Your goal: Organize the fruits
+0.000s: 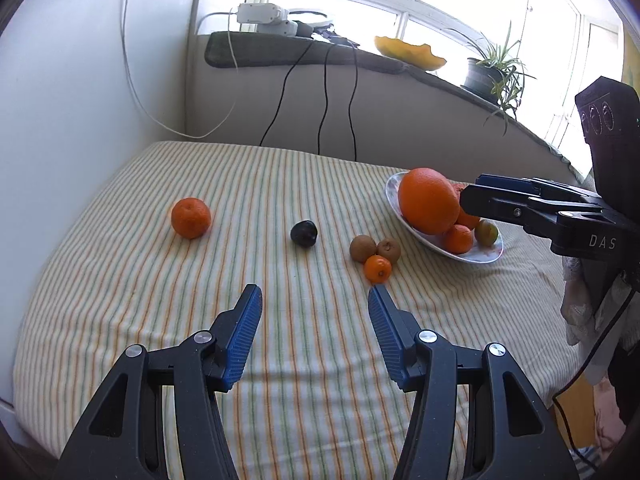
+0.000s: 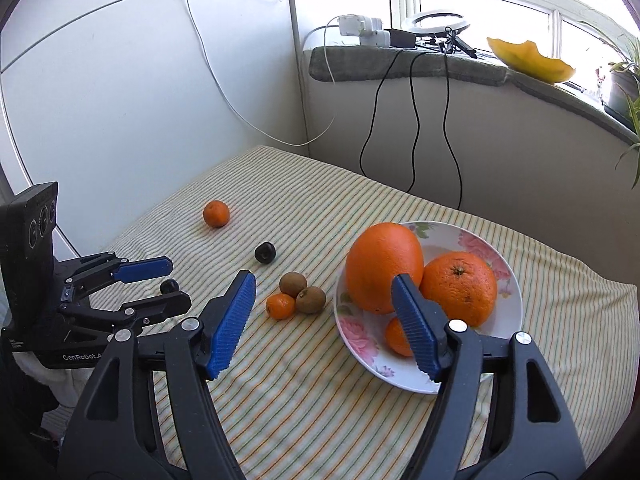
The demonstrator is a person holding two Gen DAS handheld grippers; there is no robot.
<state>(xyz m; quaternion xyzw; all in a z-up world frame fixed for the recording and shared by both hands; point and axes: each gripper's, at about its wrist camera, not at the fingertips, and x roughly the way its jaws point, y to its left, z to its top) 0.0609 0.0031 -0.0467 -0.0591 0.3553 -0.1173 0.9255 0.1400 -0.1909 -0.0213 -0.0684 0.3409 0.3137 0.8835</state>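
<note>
The left claw point(image 1: 315, 294) hangs over the striped surface point(image 1: 160, 320) with its blue pads point(image 1: 244, 336) parted and nothing between them. Far ahead of it and to its left a lone mandarin point(image 1: 191, 217) sits on the cloth, well apart from the other fruit. Straight ahead of the claw lies a dark plum point(image 1: 304, 233). Just ahead of its right finger is a tight cluster: two kiwis point(image 1: 363, 248) side by side, with a small mandarin point(image 1: 377, 269) touching them on the near side.

Further right, ahead of the right claw point(image 2: 324, 282), stands the flowered plate point(image 2: 356, 328). It holds a big orange point(image 2: 382, 266) resting against a second orange point(image 2: 460, 288). A small mandarin on the plate point(image 2: 396, 338) lies at the near rim, partly hidden behind the claw's right finger. From the left wrist view a greenish fruit point(image 1: 487, 233) also shows in the plate. The right claw stands wide and empty, its left finger over the bare cloth near the kiwi cluster and its right finger over the plate in front of the big orange; whether that finger touches any fruit cannot be told.
</note>
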